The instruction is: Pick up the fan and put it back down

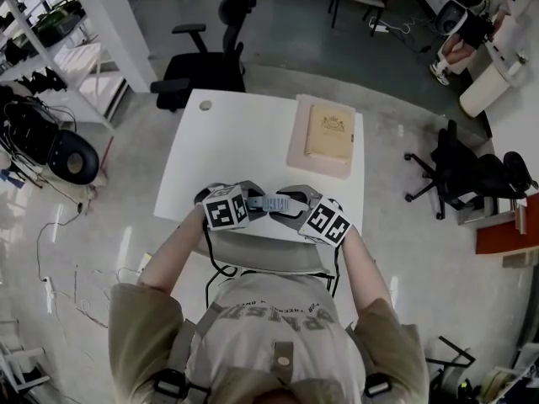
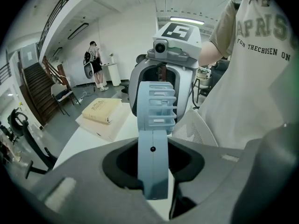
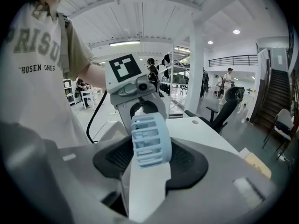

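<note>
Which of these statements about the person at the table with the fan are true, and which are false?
1. The left tongs grip the fan by its handle. True.
2. The right tongs are empty. False: the fan's round head sits between them.
3. The book lies on the floor. False: it rests on a pale box on the table.
4. A black chair stands beyond the table. True.

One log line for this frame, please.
left gripper: jaws shut on fan handle | right gripper: jaws shut on fan head | fan: over near edge of table
</note>
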Available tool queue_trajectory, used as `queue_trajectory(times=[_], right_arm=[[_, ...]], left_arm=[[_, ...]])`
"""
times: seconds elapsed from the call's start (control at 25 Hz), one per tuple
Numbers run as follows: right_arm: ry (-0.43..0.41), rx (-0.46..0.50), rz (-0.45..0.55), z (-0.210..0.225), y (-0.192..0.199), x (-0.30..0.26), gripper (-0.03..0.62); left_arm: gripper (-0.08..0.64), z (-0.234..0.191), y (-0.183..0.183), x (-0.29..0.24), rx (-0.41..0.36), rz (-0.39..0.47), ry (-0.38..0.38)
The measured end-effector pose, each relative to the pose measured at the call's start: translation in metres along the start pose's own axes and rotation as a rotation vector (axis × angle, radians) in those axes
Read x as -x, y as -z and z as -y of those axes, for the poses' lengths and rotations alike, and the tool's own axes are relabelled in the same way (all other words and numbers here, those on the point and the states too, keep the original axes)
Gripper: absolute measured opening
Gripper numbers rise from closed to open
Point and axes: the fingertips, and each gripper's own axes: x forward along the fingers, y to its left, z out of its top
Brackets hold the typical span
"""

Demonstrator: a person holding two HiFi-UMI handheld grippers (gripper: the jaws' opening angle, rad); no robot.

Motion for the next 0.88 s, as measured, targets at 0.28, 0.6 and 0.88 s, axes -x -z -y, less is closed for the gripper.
queue_trajectory(times=[0.28, 0.6, 0.88], right_arm=[[-0.024, -0.102, 0.045, 0.003, 0.002, 0.003, 0.199], [-0.084, -0.413, 0.169, 0.009, 0.007, 0.006, 0.192], [-0.127, -0.632, 0.265, 0.014, 0.014, 0.008, 0.189]], left_arm=[[0.141, 0.000, -0.001, -0.004, 0.014, 0.016, -0.008], [0.208, -0.006, -0.005, -0.007, 0.016, 0.045, -0.078], [0.279, -0.015, -0.009, -0.002, -0.025, 0.079, -0.217]])
